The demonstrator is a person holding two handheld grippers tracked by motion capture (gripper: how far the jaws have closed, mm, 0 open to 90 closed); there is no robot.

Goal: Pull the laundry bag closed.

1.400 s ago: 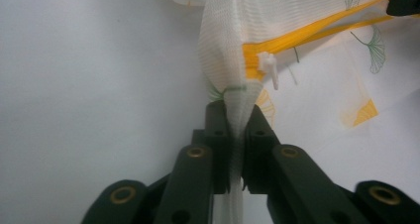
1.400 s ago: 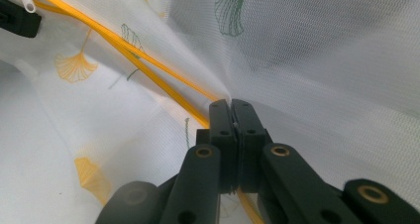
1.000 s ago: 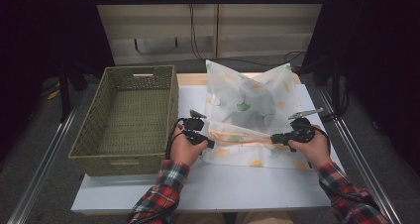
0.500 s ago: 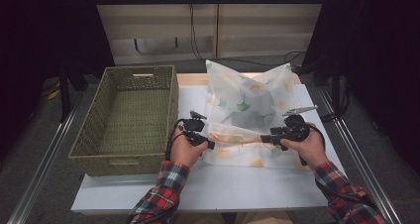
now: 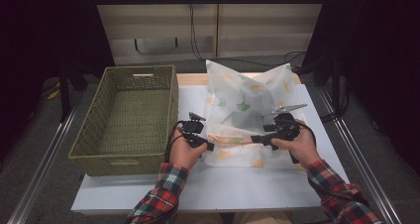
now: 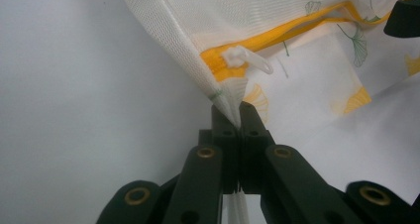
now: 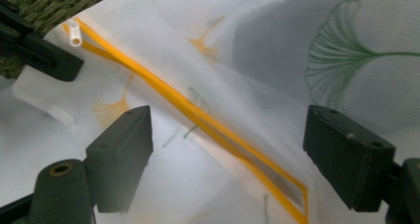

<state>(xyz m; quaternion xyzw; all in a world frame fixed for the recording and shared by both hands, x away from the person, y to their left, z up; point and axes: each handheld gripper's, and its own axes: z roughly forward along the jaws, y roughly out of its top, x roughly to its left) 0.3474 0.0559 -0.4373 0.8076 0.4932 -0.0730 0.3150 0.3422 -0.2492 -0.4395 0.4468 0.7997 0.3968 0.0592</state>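
Observation:
A white mesh bag (image 5: 247,97) printed with ginkgo leaves lies on the table, its orange zipper (image 5: 230,139) along the near side. My left gripper (image 5: 210,145) is shut on the bag's corner (image 6: 229,97), just below the white zipper pull (image 6: 245,60). My right gripper (image 5: 253,139) points left at the zipper; its jaws have just been opening. In the right gripper view the right gripper (image 7: 230,135) stands open, the zipper (image 7: 198,112) running between the jaws untouched. The zipper pull (image 7: 74,34) lies next to the left gripper's jaw.
A green woven basket (image 5: 129,115) stands left of the bag, close to my left hand. The white table (image 5: 198,184) has bare room in front of the hands. Dark floor, metal rails and cables surround the table.
My right gripper has let go of the bag's right end, opened its jaws, and slid left along the zipper toward the left gripper. The left hand has stayed put.

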